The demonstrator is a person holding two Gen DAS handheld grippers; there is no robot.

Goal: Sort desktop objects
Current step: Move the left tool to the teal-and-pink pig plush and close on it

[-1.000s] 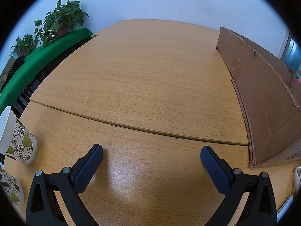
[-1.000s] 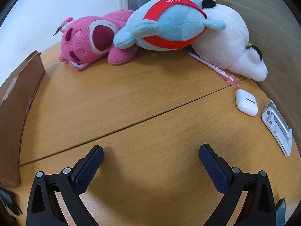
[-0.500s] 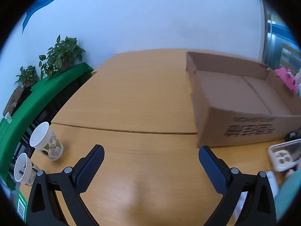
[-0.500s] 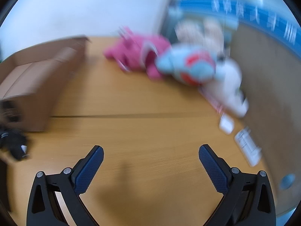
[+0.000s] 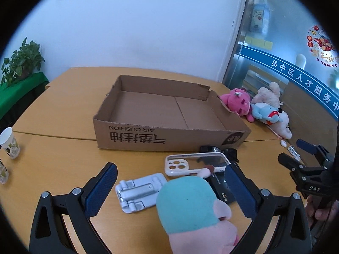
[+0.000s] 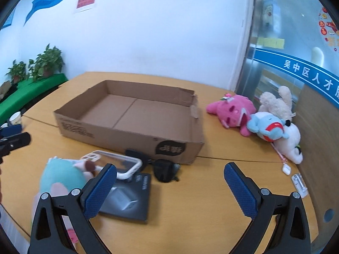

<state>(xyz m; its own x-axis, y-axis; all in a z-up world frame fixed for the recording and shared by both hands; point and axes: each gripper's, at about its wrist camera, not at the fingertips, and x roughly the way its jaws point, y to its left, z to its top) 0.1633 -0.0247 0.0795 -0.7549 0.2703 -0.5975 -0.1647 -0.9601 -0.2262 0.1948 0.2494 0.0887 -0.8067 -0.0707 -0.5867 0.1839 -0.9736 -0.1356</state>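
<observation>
L gripper [image 5: 169, 190] is wide open, fingers far apart, holding nothing, up over the table. R gripper [image 6: 169, 187] is wide open too, w/ nothing in it. A hand [image 5: 320, 209] holds the R gripper's handle.

The left gripper [image 5: 169, 190] hangs wide apart over a teal-capped plush [image 5: 190, 207] on the counter [image 5: 63, 163]. A white folding stand [image 5: 138, 191] and phone case [image 5: 195, 164] lie nearby; the cardboard box [image 5: 169, 124] sits farther off.

Phone case [image 5: 196, 164] before box [image 5: 169, 139] (plush toys [image 5: 268, 111] right).
</observation>
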